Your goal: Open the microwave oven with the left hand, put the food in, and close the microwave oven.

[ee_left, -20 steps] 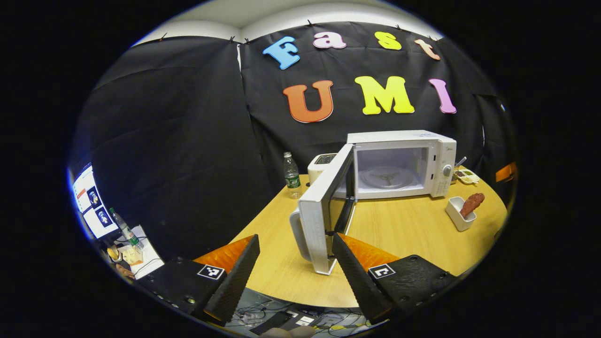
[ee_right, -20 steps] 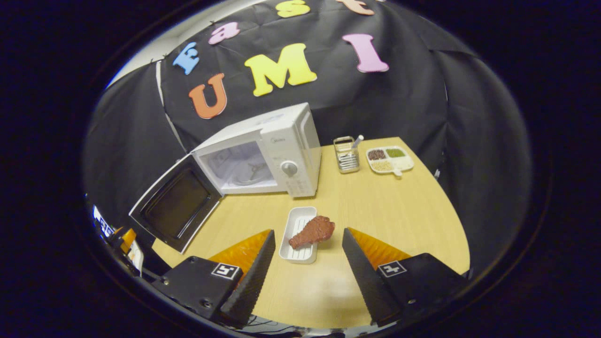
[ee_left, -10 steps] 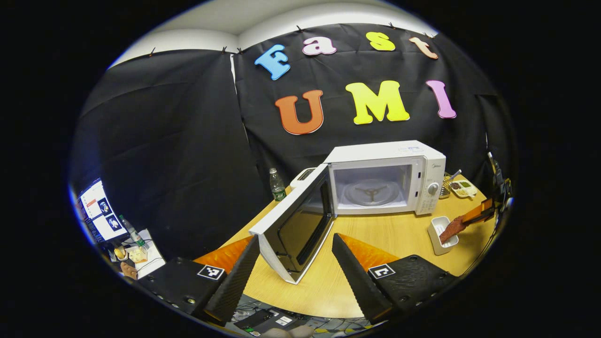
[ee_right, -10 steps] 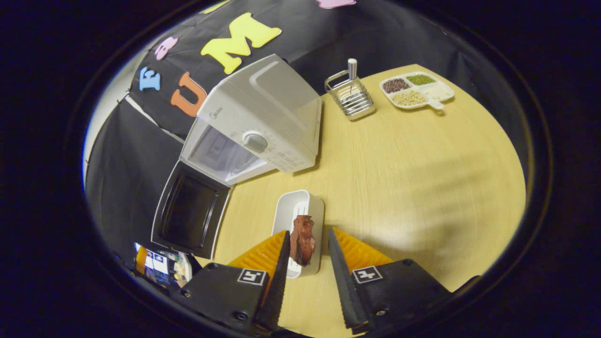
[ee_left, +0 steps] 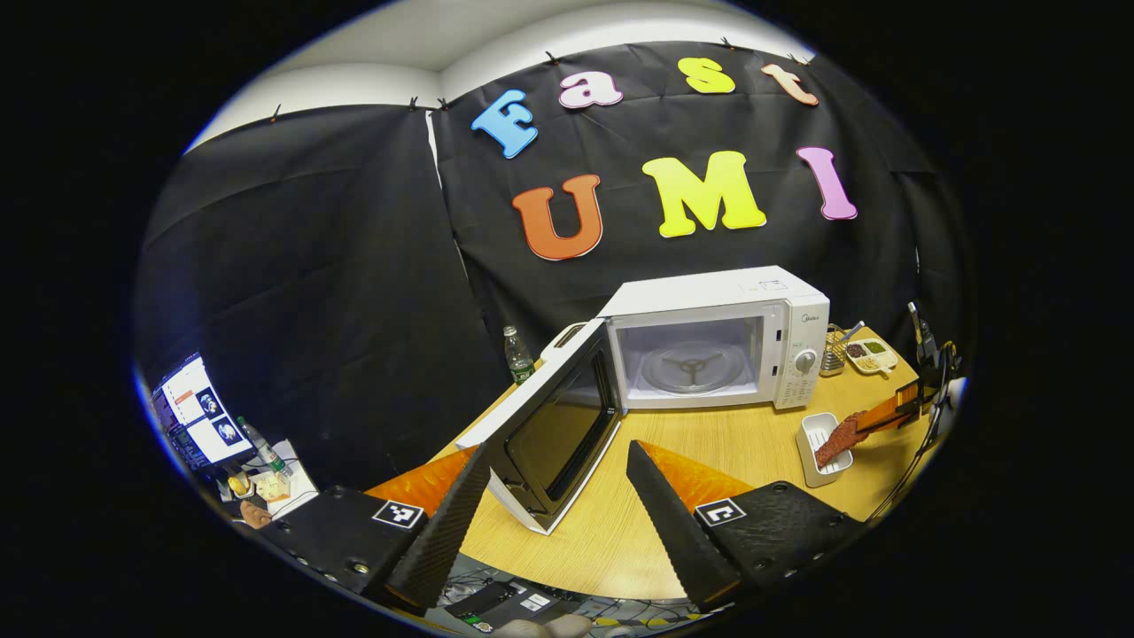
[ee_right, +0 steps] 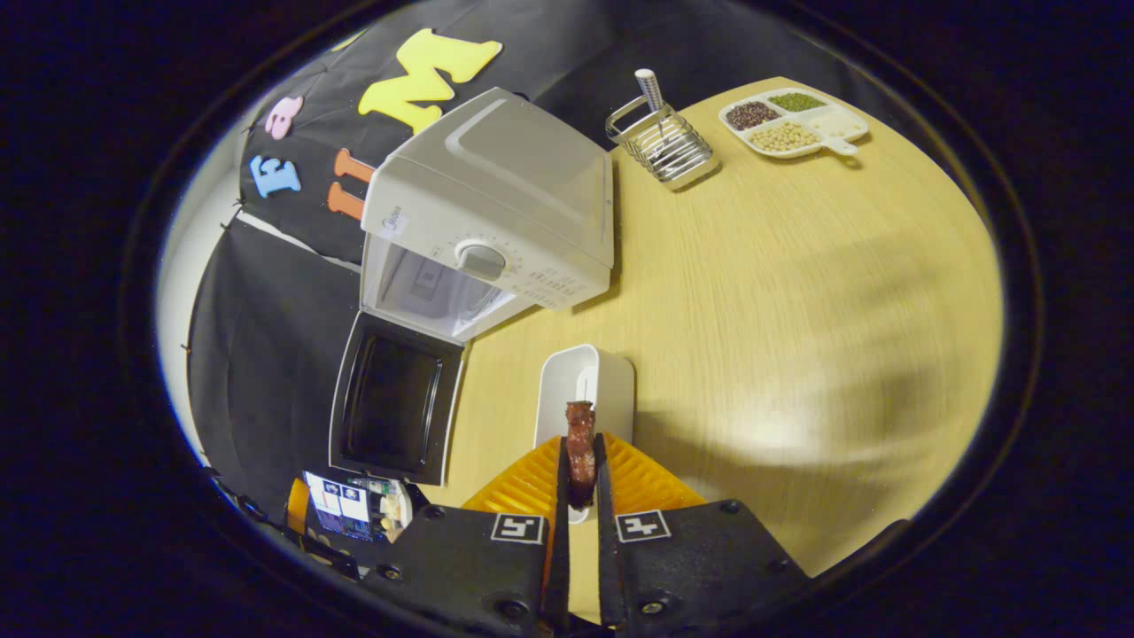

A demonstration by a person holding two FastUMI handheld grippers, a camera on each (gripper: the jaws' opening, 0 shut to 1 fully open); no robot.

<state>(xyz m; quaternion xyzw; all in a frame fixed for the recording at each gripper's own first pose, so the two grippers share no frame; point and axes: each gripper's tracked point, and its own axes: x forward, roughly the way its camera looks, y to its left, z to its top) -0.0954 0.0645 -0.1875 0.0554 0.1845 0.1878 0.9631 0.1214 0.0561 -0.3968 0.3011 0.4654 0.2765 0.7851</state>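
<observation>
My right gripper (ee_right: pixel 580 483) has its fingers pressed together on the food (ee_right: pixel 580 450), a brown drumstick-shaped piece, clamped from both sides. It sits right over the near end of the small white tray (ee_right: pixel 585 390) on the table (ee_right: pixel 797 292); I cannot tell whether the food is touching the tray. In the left gripper view that same gripper (ee_left: pixel 895 412) reaches in from the far right, holding the food (ee_left: pixel 833 441) above the tray (ee_left: pixel 813 447).

My left gripper (ee_left: pixel 554 505) is spread wide with nothing between the fingers, hanging near the table's near edge, just in front of the microwave door (ee_left: pixel 554 425). The door stands swung out to the left, and the microwave (ee_left: pixel 718 341) is open, its glass turntable (ee_left: pixel 687 368) bare.

Far right on the wooden table there's a wire rack (ee_right: pixel 663 142) and a divided dish (ee_right: pixel 788 124) of beans. A water bottle (ee_left: pixel 516 354) stands left of the microwave against the black cloth wall. Down to the left, off the table, a lit screen (ee_left: pixel 195 421) and another bottle (ee_left: pixel 263 447).
</observation>
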